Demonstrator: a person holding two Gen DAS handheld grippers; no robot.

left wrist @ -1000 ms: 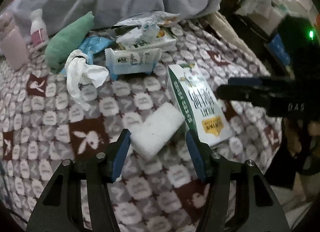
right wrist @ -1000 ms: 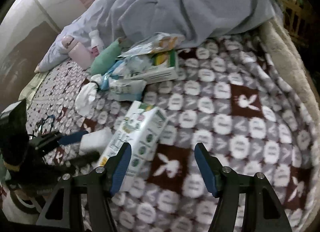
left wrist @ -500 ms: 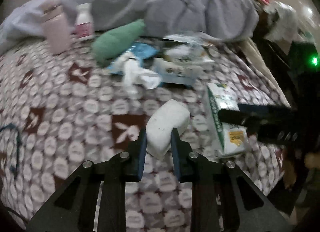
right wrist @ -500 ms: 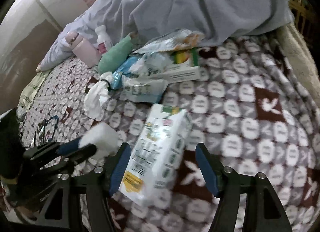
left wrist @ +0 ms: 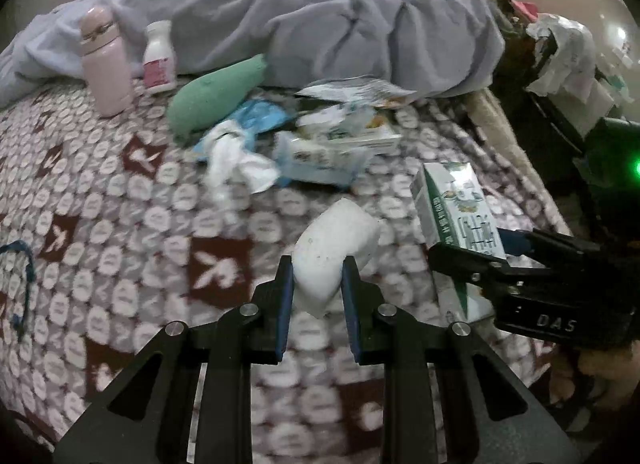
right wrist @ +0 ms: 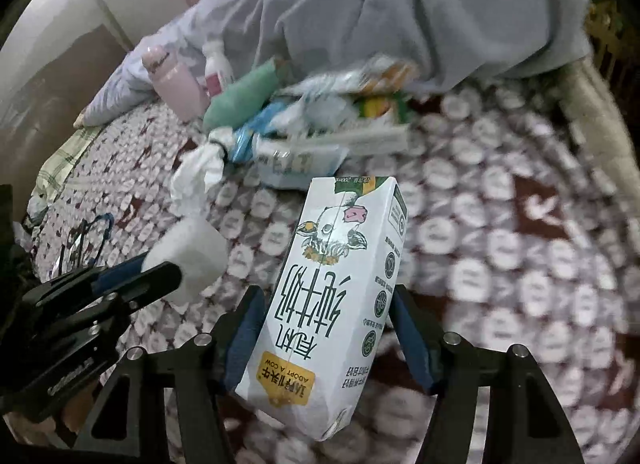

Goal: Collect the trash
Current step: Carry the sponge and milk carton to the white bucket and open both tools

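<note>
Left tongs (left wrist: pixel 314 284) clamp white foam block (left wrist: pixel 334 252); right tongs (right wrist: pixel 326 328) half-closed, straddling milk carton (right wrist: pixel 340 296), grip unconfirmed. Squeeze carton mid-body, lift straight off bed (left wrist: pixel 120 223).

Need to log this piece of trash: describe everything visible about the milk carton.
The milk carton is a tall white paperboard box with green edging, a cartoon cow, large dark characters and a yellow label reading ADOPT A COW. It sits lengthwise between the right gripper fingers, print upside down from that camera, tilted above the patterned blanket. The pads flank both long sides; firm contact is unclear. It looks intact, slightly dented.
</note>
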